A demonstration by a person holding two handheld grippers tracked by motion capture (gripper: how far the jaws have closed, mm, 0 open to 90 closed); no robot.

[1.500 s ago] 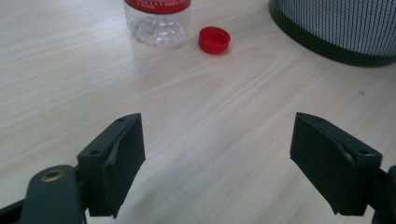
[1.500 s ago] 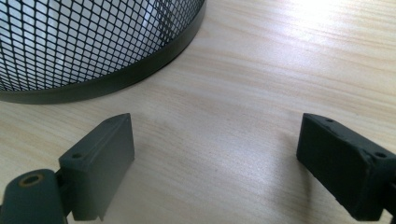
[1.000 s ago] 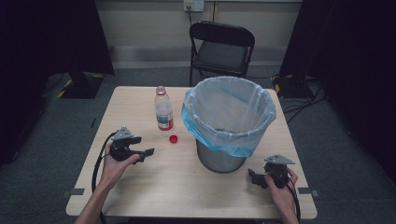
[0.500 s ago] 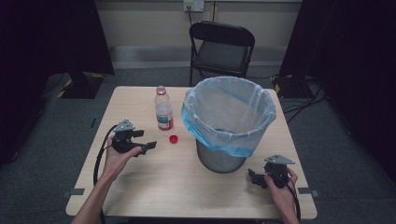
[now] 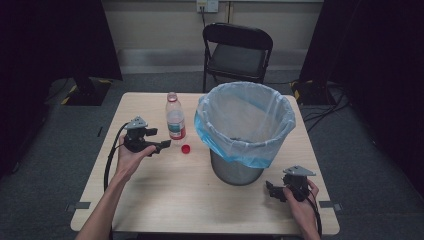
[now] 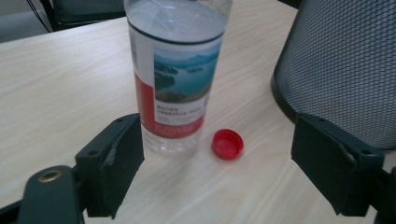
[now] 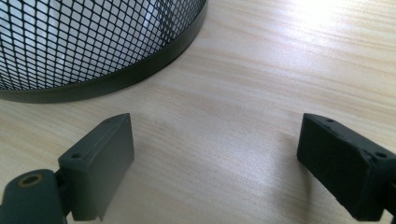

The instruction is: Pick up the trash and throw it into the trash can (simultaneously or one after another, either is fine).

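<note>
Bottle [image 6: 175,74] upright, long axis vertical, just ahead of left gripper [image 6: 217,163], toward its left jaw; red cap [image 6: 228,143] lying between open jaws. Right gripper [image 7: 215,163] open, empty, far off beside bin [image 7: 88,42].

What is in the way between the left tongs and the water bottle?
Nothing visible. The left tongs are open, and the water bottle stands upright just ahead of them on bare table. The red cap lies beside the bottle, toward the mesh bin, off the straight path.
</note>
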